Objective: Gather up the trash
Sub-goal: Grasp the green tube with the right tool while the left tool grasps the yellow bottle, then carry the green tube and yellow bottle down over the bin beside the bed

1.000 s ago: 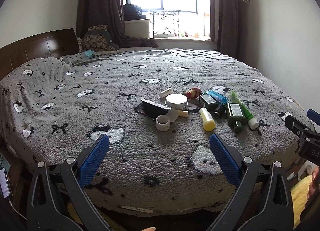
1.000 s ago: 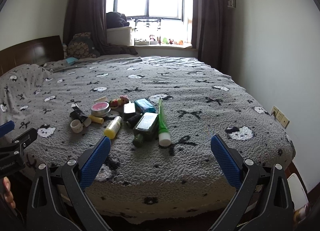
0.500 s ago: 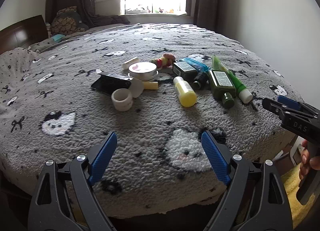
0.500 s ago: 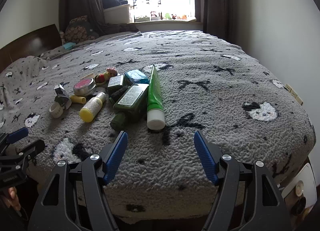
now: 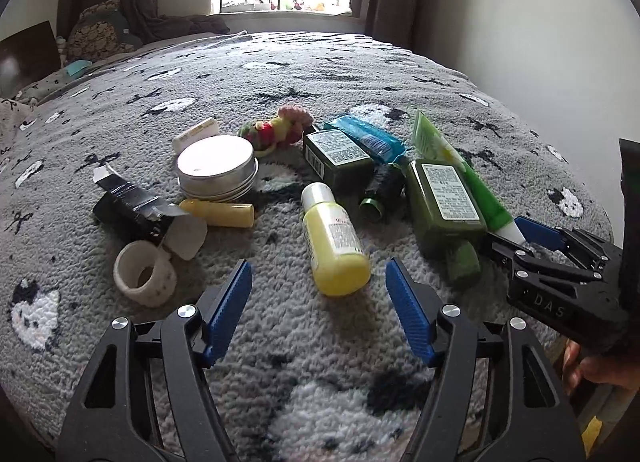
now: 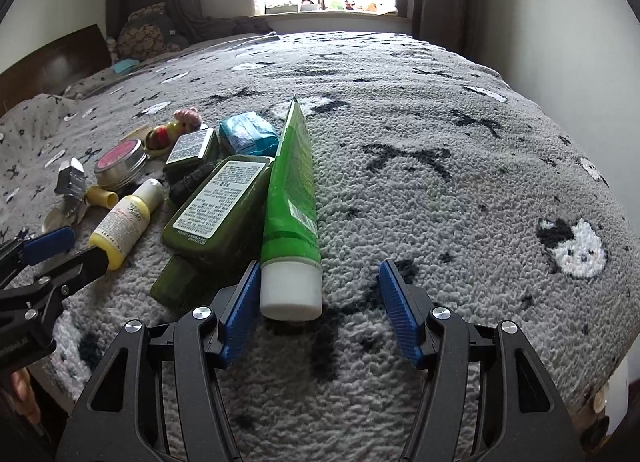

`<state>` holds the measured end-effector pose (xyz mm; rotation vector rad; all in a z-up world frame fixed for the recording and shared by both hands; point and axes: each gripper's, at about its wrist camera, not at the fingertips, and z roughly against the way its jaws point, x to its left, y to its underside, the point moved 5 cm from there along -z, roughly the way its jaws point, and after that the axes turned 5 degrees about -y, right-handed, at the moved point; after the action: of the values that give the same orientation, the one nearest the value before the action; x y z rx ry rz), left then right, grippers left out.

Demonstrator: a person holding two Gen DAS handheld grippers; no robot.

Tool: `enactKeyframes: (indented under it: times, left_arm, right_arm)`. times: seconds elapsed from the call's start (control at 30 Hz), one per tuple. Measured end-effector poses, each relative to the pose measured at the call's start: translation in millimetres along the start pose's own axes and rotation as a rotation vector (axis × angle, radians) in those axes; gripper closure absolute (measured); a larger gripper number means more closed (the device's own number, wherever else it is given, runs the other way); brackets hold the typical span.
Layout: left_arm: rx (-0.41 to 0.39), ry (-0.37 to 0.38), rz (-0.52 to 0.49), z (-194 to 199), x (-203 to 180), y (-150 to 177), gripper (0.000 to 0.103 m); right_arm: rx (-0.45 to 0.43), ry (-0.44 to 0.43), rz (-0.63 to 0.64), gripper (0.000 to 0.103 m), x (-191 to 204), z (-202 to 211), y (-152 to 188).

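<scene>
- The bed [image 5: 400, 74], under its grey fleece blanket with black bows and white cat faces, fills both views; the trash lies in one cluster across the middle of the left wrist view.
- My right claw [image 6: 316, 302] sits low in its frame, jaws half apart and just been closing; the white cap of the green tube [image 6: 292, 190] lies between them, against the left blue pad, clear of the right one, so nothing is clamped.
- My left claw [image 5: 320, 306] is at the bottom centre of its frame, jaws moderately wide and just been narrowing, empty; the yellow bottle [image 5: 334, 246] lies just beyond the tips, its base toward me.
- The dark green bottle [image 6: 218, 210] lies touching the tube's left side, cap toward me.
- A second, smaller green bottle [image 5: 340, 160] and a teal packet [image 5: 368, 138] sit behind it.
- The round tin [image 5: 216, 170] is at centre left, with a small yellow tube [image 5: 218, 213] in front of it.
- A black torn wrapper [image 5: 132, 210] and a white tape roll [image 5: 146, 274] lie at lower left.
- A colourful plush toy [image 5: 280, 128] rests behind the tin.
</scene>
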<state>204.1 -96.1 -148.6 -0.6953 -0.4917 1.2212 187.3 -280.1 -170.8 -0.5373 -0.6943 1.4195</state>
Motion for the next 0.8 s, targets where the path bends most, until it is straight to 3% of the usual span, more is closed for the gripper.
enactKeyframes:
  times: [0.2, 0.37, 0.43, 0.8]
  left_arm:
    - [0.046, -0.001, 0.030, -36, 3, -13, 0.056]
    - [0.071, -0.004, 0.028, -48, 6, -16, 0.073]
    - [0.070, -0.002, 0.022, -47, 6, -14, 0.074]
    - [0.050, -0.011, -0.028, -11, 7, 19, 0.074]
  right_arm:
    - [-0.005, 0.000, 0.012, 0.048, -2, -14, -11]
    - [0.002, 0.000, 0.046, 0.067, 2, -22, -13]
    - [-0.001, -0.001, 0.050, 0.073, 4, -20, -12]
    - [0.003, 0.000, 0.066, 0.074, 6, 9, 11]
